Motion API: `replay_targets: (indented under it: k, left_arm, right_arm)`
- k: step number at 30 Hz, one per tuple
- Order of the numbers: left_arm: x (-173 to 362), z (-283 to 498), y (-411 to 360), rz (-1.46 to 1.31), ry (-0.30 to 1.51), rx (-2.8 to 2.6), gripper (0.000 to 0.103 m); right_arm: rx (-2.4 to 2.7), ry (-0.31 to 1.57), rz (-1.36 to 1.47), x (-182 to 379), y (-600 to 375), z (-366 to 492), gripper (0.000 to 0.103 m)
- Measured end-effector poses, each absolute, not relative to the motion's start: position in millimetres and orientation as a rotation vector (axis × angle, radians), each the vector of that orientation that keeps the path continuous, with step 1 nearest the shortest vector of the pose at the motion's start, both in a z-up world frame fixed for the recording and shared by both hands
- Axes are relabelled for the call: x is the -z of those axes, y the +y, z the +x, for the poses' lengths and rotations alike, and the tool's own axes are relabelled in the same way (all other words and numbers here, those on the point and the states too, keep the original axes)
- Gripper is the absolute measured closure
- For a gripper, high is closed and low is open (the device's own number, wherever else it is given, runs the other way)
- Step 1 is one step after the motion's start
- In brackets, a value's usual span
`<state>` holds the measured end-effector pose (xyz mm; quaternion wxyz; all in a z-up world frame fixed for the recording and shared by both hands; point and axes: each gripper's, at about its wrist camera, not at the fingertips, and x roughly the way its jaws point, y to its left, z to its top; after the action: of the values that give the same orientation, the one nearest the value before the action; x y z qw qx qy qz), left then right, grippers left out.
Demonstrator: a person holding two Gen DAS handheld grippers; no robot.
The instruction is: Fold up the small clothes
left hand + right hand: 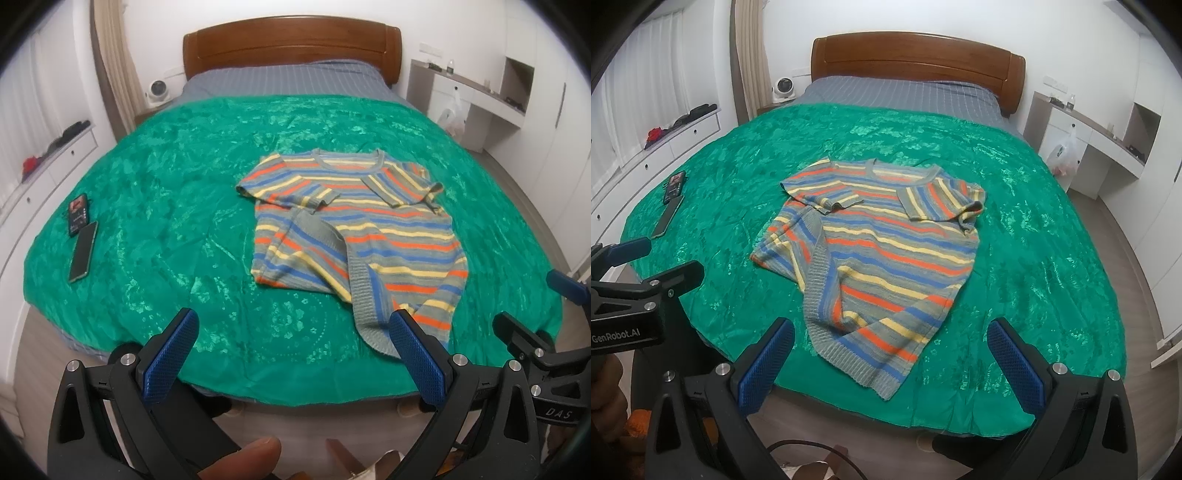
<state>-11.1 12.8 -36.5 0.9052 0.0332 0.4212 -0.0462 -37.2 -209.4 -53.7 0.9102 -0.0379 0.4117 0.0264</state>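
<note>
A small striped knit sweater (354, 236) in grey, blue, orange and yellow lies on the green bedspread (166, 184), neck toward the headboard. Both sleeves are folded in over the chest, and its lower left corner is turned over. It also shows in the right wrist view (882, 254). My left gripper (295, 328) is open and empty, above the bed's near edge, left of the hem. My right gripper (890, 339) is open and empty, just before the sweater's hem. The right gripper's body shows in the left wrist view (535, 350).
Two phones (82, 236) lie on the left of the bedspread. A wooden headboard (291, 40) is at the far end. White drawers (55, 162) run along the left wall, and a desk (472, 88) with a plastic bag stands at the right.
</note>
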Motion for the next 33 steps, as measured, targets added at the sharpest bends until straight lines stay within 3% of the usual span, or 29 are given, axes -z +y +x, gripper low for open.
replay_targets:
  k: [33]
  left_arm:
    - [46.3, -9.7, 14.2, 0.055, 0.904, 0.097, 0.000]
  right_arm:
    - [-0.077, 0.875, -0.080, 61.8, -202.7, -34.4, 0.000]
